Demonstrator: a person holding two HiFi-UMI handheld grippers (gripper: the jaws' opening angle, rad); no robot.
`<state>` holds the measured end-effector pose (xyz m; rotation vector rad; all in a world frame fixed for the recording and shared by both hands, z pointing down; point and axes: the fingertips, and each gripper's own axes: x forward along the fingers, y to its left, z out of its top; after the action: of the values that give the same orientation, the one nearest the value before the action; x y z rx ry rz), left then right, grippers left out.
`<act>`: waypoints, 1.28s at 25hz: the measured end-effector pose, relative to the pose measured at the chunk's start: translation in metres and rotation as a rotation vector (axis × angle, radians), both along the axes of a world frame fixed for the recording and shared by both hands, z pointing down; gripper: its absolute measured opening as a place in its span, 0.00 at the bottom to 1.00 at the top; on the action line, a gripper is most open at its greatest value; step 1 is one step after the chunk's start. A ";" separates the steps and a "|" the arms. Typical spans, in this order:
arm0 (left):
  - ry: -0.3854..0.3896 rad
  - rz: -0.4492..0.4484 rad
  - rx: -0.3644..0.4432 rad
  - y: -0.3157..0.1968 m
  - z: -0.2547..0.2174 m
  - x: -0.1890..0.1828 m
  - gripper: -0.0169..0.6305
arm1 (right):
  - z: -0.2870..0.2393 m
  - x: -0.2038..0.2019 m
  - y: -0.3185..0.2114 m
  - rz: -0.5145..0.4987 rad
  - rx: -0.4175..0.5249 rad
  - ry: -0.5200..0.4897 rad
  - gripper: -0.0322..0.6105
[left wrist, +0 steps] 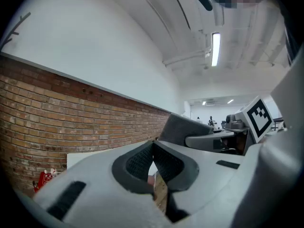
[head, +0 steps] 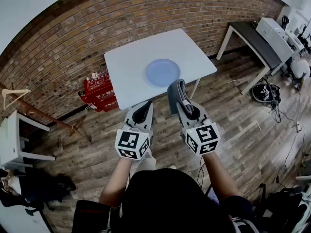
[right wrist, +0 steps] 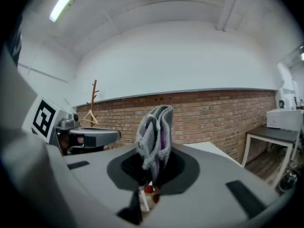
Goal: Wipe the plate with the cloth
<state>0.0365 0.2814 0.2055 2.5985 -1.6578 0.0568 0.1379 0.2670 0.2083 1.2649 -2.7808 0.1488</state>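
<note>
A pale blue plate (head: 163,72) lies near the middle of the white table (head: 131,64). My right gripper (head: 183,100) is shut on a folded grey cloth (head: 177,95), held in the air just short of the table's near edge. The same cloth (right wrist: 154,139) stands up between the jaws of my right gripper (right wrist: 153,161) in the right gripper view. My left gripper (head: 143,109) is beside it, also in front of the table, and in the left gripper view the left gripper (left wrist: 153,161) has its jaws together with nothing between them.
A red crate (head: 98,92) stands on the wooden floor left of the table. A brick wall (head: 63,42) runs behind. A grey desk (head: 257,42) with a white machine (head: 277,35) is at the right, a white stand (head: 12,140) at the left, cables (head: 291,125) on the floor.
</note>
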 end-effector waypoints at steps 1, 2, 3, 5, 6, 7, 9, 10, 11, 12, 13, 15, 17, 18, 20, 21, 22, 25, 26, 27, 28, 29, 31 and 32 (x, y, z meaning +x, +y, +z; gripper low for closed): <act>0.001 0.000 -0.001 -0.001 0.000 -0.001 0.05 | 0.001 -0.001 0.000 0.001 -0.002 0.000 0.13; 0.001 0.000 -0.002 -0.001 0.000 -0.002 0.05 | 0.001 -0.002 -0.001 0.001 -0.004 0.001 0.13; 0.002 0.001 -0.002 -0.002 0.000 -0.003 0.05 | 0.002 -0.004 -0.001 0.001 -0.005 0.004 0.13; 0.005 0.002 0.000 -0.003 -0.001 -0.003 0.05 | 0.003 -0.006 -0.001 0.002 -0.005 0.011 0.13; 0.006 0.002 0.001 -0.003 -0.002 -0.004 0.05 | 0.003 -0.006 -0.002 0.005 -0.005 0.013 0.13; 0.006 0.002 0.002 -0.003 -0.002 -0.004 0.05 | 0.003 -0.007 -0.002 0.008 -0.006 0.013 0.13; 0.005 0.000 0.003 -0.004 -0.002 -0.006 0.05 | 0.004 -0.008 -0.005 0.014 -0.015 0.015 0.13; 0.004 -0.002 0.003 -0.005 -0.002 -0.007 0.05 | 0.004 -0.009 -0.006 0.015 -0.020 0.016 0.13; 0.003 -0.003 0.004 -0.006 -0.002 -0.008 0.05 | 0.004 -0.010 -0.007 0.015 -0.022 0.018 0.13; 0.003 -0.003 0.004 -0.007 -0.002 -0.009 0.05 | 0.003 -0.011 -0.008 0.014 -0.022 0.018 0.13; 0.003 -0.003 0.003 -0.008 -0.001 -0.011 0.05 | 0.003 -0.012 -0.010 0.014 -0.020 0.019 0.13; 0.007 -0.003 -0.001 -0.011 0.002 -0.015 0.05 | 0.004 -0.016 -0.013 0.017 -0.020 0.019 0.13; 0.006 -0.004 -0.004 -0.016 0.005 -0.019 0.05 | 0.005 -0.019 -0.018 0.021 -0.023 0.021 0.13; 0.001 -0.006 -0.004 -0.019 0.006 -0.021 0.05 | 0.006 -0.022 -0.021 0.019 -0.026 0.023 0.13; -0.009 -0.008 -0.002 -0.028 0.007 -0.026 0.05 | 0.007 -0.028 -0.028 0.015 -0.031 0.028 0.13; -0.011 -0.005 -0.001 -0.033 0.007 -0.029 0.05 | 0.007 -0.032 -0.032 0.014 -0.032 0.032 0.13; -0.011 -0.001 -0.001 -0.038 0.007 -0.032 0.05 | 0.008 -0.036 -0.037 0.014 -0.033 0.035 0.13; -0.011 0.012 -0.001 -0.055 0.006 -0.043 0.05 | 0.009 -0.050 -0.054 0.013 -0.040 0.038 0.13; -0.008 0.014 -0.003 -0.062 0.005 -0.048 0.05 | 0.008 -0.055 -0.060 0.014 -0.042 0.040 0.13; -0.004 0.017 -0.004 -0.070 0.004 -0.053 0.05 | 0.008 -0.061 -0.067 0.016 -0.044 0.041 0.13; -0.001 0.019 -0.007 -0.077 0.004 -0.059 0.05 | 0.008 -0.066 -0.073 0.018 -0.045 0.043 0.13; 0.001 0.022 -0.010 -0.083 0.003 -0.064 0.05 | 0.007 -0.071 -0.079 0.017 -0.047 0.045 0.13; 0.005 0.029 -0.017 -0.097 0.004 -0.073 0.05 | 0.007 -0.079 -0.089 0.015 -0.052 0.050 0.13; 0.007 0.034 -0.021 -0.103 0.004 -0.076 0.05 | 0.007 -0.083 -0.095 0.016 -0.056 0.054 0.13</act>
<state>-0.0394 0.1783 0.2092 2.6082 -1.6020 0.0662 0.0552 0.1724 0.2157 1.2589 -2.7025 0.1895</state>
